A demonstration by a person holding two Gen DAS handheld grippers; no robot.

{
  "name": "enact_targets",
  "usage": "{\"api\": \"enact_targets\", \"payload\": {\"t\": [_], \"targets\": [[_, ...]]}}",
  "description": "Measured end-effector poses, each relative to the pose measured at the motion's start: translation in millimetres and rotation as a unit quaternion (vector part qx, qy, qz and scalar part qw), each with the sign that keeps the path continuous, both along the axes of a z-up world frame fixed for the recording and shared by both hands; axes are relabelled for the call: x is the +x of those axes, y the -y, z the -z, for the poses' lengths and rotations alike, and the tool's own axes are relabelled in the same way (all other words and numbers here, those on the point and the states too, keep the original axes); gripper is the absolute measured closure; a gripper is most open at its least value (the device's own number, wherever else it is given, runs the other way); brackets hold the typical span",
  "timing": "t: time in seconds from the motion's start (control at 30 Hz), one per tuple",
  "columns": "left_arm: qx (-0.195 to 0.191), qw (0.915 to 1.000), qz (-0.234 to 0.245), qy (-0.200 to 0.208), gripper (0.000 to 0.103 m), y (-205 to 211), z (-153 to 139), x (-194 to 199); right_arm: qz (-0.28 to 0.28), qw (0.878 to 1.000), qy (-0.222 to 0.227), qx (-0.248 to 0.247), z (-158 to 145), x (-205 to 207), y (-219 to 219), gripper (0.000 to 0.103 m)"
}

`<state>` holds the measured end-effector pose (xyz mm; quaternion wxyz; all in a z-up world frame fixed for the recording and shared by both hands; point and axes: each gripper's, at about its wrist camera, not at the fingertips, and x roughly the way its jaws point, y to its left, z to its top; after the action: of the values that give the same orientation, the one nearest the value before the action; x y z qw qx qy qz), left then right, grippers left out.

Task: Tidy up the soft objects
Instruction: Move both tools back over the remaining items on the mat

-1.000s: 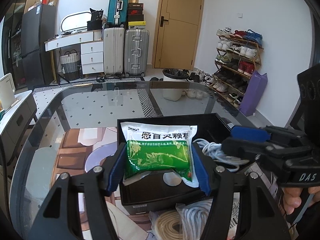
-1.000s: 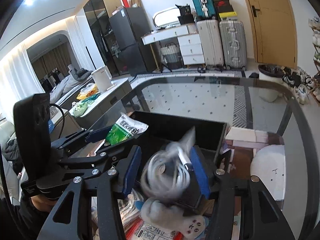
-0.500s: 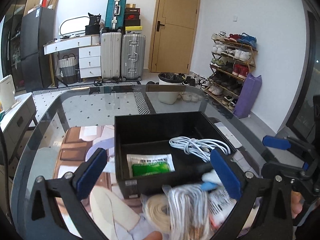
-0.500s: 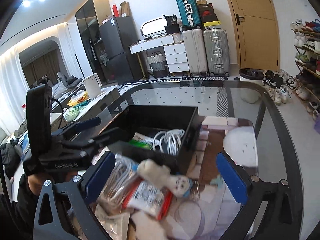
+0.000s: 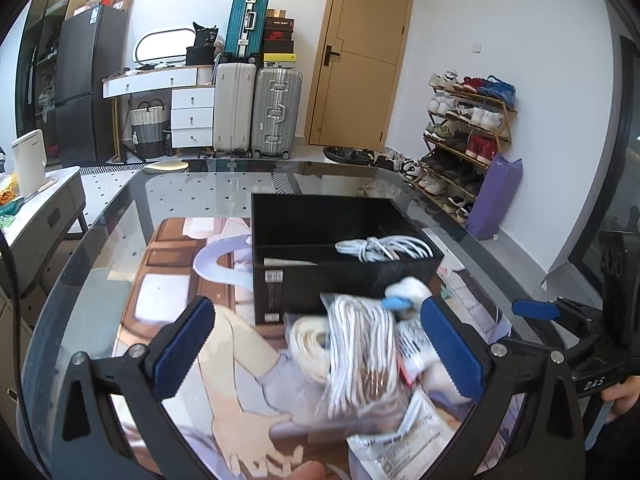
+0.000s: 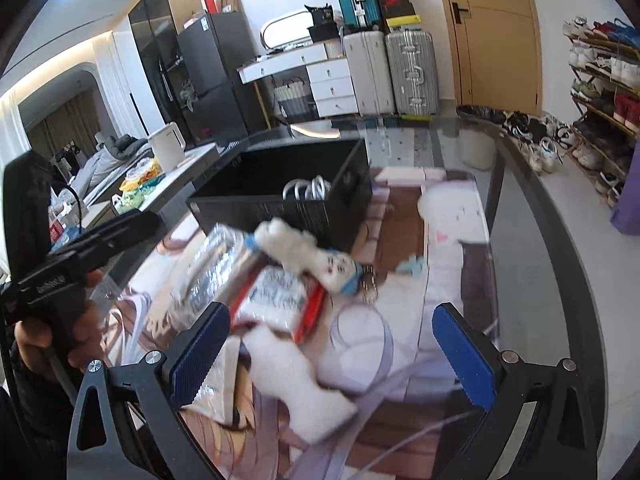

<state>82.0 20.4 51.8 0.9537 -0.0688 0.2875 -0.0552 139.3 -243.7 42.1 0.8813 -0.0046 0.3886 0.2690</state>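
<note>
A black box [image 5: 344, 276] stands on the glass table [image 5: 180, 200], with a coiled white cable [image 5: 384, 248] and a packet's edge [image 5: 286, 262] inside. It also shows in the right wrist view [image 6: 280, 208]. My left gripper [image 5: 316, 346] is open and empty above a clear bag of white cable [image 5: 360, 360] and a cream rope coil [image 5: 306, 344]. My right gripper [image 6: 332, 354] is open and empty above a white plush toy [image 6: 304, 256], a red-edged packet [image 6: 280, 300] and a white soft piece [image 6: 296, 384].
A white packet [image 5: 400, 446] lies at the near edge of the pile. A printed mat [image 5: 180, 288] lies under the glass. The other gripper shows at the right of the left wrist view [image 5: 580, 332] and at the left of the right wrist view [image 6: 80, 248].
My left gripper let go of the green packet into the box and my right let go of the white cable there. Both opened and drew back over the pile.
</note>
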Motion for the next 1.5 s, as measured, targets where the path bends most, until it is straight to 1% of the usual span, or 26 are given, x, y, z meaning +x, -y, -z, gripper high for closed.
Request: {"api": "enact_targets", "payload": {"t": [0.13, 0.3, 0.47, 0.6, 0.7, 0.8, 0.9, 1.0, 1.2, 1.5], "targets": [[0.004, 1.0, 0.001, -0.005, 0.0, 5.3, 5.2, -8.9, -0.007, 1.0, -0.008, -0.024, 10.3, -6.4, -3.9, 0.001], [0.009, 0.9998, -0.001, -0.019, 0.0, 10.5, 20.3, -19.9, -0.012, 0.999, -0.013, -0.028, 15.1, -11.1, -4.8, 0.001], [0.027, 0.9989, 0.006, -0.039, 0.0, 18.7, 33.8, -27.9, -0.013, 0.999, -0.016, -0.05, 20.5, -14.2, -5.4, 0.001], [0.026, 0.9981, 0.017, -0.053, 0.0, 25.8, 42.0, -33.4, -0.016, 0.999, -0.024, -0.045, 23.3, -16.0, -2.9, 0.001], [0.033, 0.9972, 0.023, -0.064, 0.0, 33.9, 46.7, -36.2, -0.021, 0.998, -0.027, -0.053, 26.7, -15.8, -3.7, 0.001], [0.049, 0.9956, 0.021, -0.076, 0.0, 43.1, 52.1, -36.1, -0.026, 0.997, -0.025, -0.065, 28.5, -17.0, -6.6, 0.001], [0.048, 0.995, 0.031, -0.082, 0.0, 52.2, 54.3, -35.3, -0.033, 0.995, -0.017, -0.087, 30.7, -19.8, -9.3, 0.001], [0.059, 0.9935, 0.028, -0.093, 0.0, 59.8, 57.4, -33.2, -0.036, 0.994, -0.014, -0.106, 33.8, -21.2, -9.7, 0.001], [0.054, 0.9921, 0.032, -0.109, 0.0, 69.0, 60.9, -28.3, -0.035, 0.994, -0.019, -0.106, 38.3, -19.1, -3.2, 0.001], [0.068, 0.9896, 0.037, -0.122, 0.0, 76.8, 62.5, -22.9, -0.017, 0.993, -0.024, -0.116, 42.2, -12.4, 10.5, 0.001]]}}
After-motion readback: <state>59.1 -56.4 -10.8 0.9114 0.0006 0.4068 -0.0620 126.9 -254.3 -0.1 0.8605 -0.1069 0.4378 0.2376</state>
